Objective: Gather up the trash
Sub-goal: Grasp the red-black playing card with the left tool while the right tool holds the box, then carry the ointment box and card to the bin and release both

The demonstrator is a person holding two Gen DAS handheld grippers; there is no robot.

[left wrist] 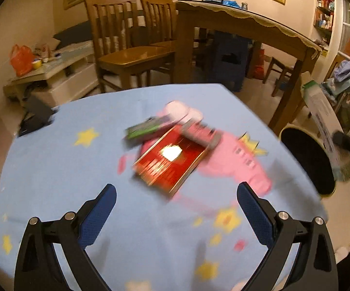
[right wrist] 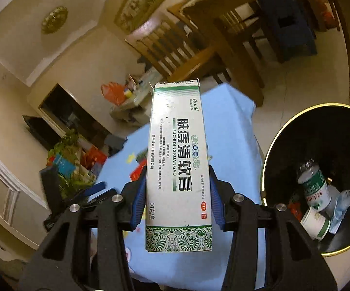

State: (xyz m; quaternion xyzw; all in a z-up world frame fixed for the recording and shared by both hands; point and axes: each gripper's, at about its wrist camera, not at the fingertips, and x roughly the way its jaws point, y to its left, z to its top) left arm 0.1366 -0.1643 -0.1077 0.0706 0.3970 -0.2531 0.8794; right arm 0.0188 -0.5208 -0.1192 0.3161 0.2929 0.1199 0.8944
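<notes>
The white-and-green ointment carton [right wrist: 178,167] is clamped lengthwise between the jaws of the right gripper [right wrist: 177,198], lifted clear of the table and held beside the black bin [right wrist: 272,150], which stands on the floor just off the table's edge. It is not yet over the opening, so this piece is picked up but not dropped. Inside the bin lie a green-labelled can [right wrist: 314,186], a paper cup [right wrist: 316,223] and some pale crumpled material, so part of the collecting looks done. On the blue star-printed table [left wrist: 53,169] trash remains: a flat red box [left wrist: 170,162], a green pack [left wrist: 145,128] and a pink pack [left wrist: 200,133] resting against its far end, all motion-blurred. The left gripper [left wrist: 176,195] hovers just short of the red box, jaws spread wide and empty, seemingly lined up for the next pickup.
</notes>
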